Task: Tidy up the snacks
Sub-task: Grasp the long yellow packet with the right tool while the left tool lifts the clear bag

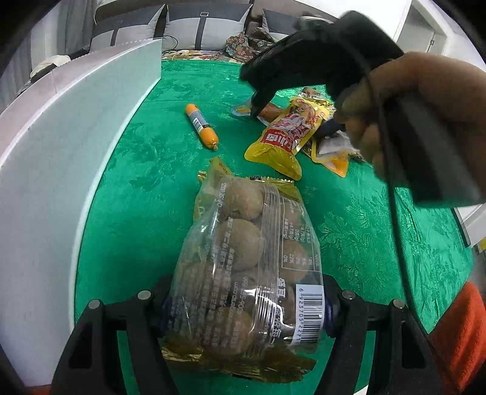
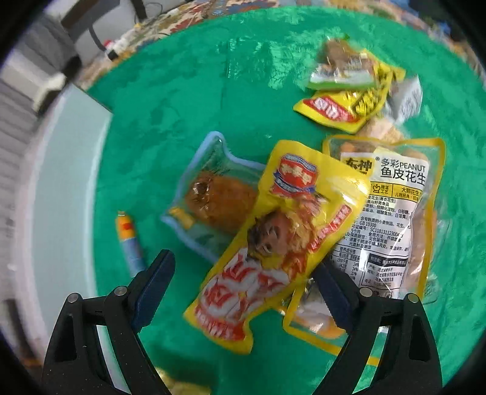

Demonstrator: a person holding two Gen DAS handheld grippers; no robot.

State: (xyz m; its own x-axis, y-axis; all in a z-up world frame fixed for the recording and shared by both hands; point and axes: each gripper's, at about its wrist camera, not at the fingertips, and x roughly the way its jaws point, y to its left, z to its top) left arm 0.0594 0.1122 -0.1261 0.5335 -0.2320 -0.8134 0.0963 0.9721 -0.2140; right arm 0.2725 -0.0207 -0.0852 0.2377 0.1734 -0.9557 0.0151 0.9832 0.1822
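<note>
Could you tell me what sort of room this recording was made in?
Probably a home living room: a sofa with grey cushions stands behind a table under a green cloth, with a patterned rug on the floor beside it.

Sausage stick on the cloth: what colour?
Orange, with a white barcode label; the sausage stick shows best in the left wrist view.

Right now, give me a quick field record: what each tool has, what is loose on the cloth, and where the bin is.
left tool: shut on clear bag of round brown snacks
right tool: open, over yellow monkey pouch, nothing gripped
loose on green cloth: orange sausage stick, peanut bag, clear blue-edged pouch
white bin: along the cloth's left edge in the left view
</note>
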